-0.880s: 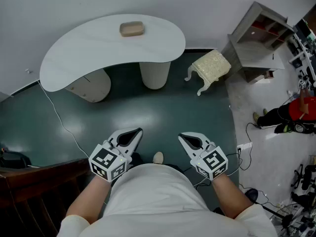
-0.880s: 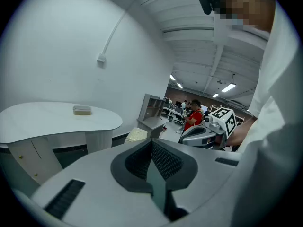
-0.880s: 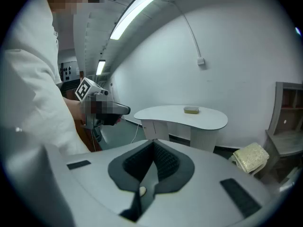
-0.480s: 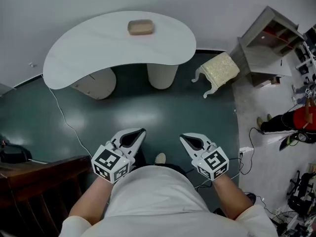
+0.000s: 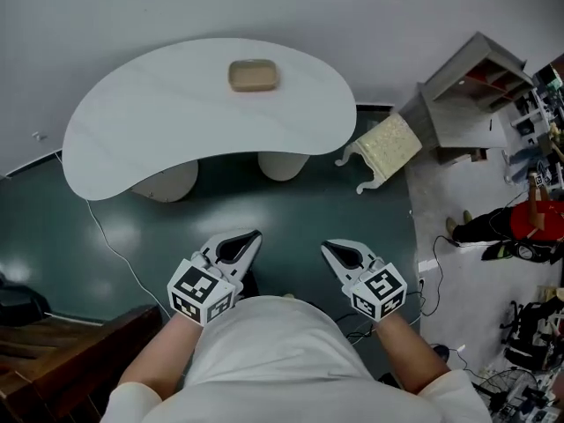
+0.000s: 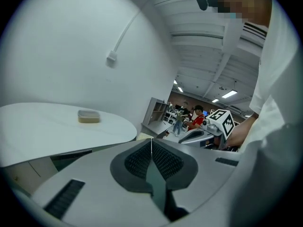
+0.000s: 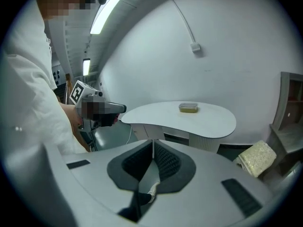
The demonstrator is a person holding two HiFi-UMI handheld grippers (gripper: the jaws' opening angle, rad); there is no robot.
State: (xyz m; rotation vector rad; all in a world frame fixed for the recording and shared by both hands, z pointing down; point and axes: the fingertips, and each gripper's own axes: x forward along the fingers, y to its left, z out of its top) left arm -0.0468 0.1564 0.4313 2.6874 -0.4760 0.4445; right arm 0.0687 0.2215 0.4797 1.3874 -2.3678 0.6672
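My left gripper and right gripper, both pressed together and empty, sit lower centre; tan block lies well apart, top centre, straight above the left one, long axis sideways.

Left gripper and right gripper: light grey shells with black ribbed pads. Each marker cube carries black-and-white squares (same pattern type on both). Desk at 12 o'clock: plain white. Block on it: tan. Floor: dark green, glossy. Stool at 2 o'clock: cream speckled cushion, white legs. Shelf unit: grey, red inside.
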